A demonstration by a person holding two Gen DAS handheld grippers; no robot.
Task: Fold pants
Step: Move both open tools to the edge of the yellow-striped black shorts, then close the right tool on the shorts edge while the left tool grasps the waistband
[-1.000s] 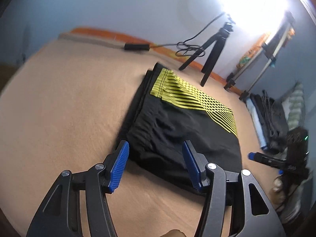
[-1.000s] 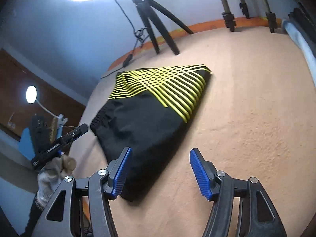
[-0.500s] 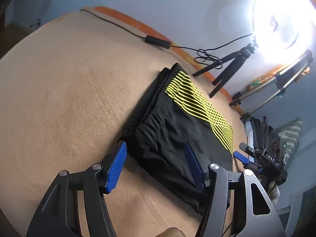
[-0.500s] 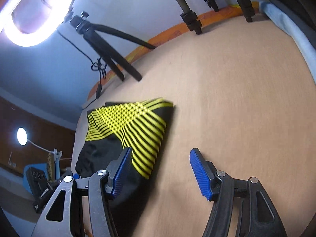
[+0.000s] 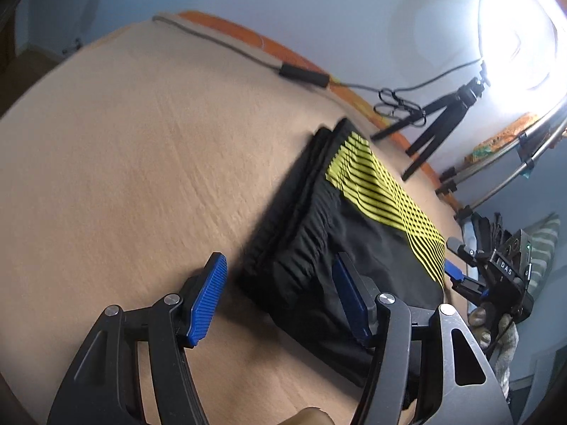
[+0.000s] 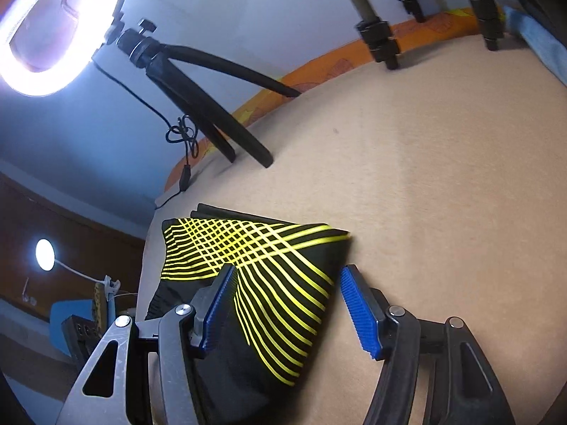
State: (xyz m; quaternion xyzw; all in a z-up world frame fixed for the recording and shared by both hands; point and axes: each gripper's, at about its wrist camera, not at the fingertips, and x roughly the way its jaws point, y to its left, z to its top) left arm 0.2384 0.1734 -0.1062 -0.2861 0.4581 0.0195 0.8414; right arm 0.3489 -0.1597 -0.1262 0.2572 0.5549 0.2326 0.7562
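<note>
We have the pants, black with yellow stripes, lying already folded over on the tan bed, toward its far edge near the tripod. Our left gripper stands wide over the gathered waistband corner, its jaws having just been opening, nothing pinched between them. Our right gripper stands wide too, straddling the striped corner without pressing it. The risk we judge: closing on only the top layer, so the stacked layers slide apart when lifted and the fold skews.
</note>
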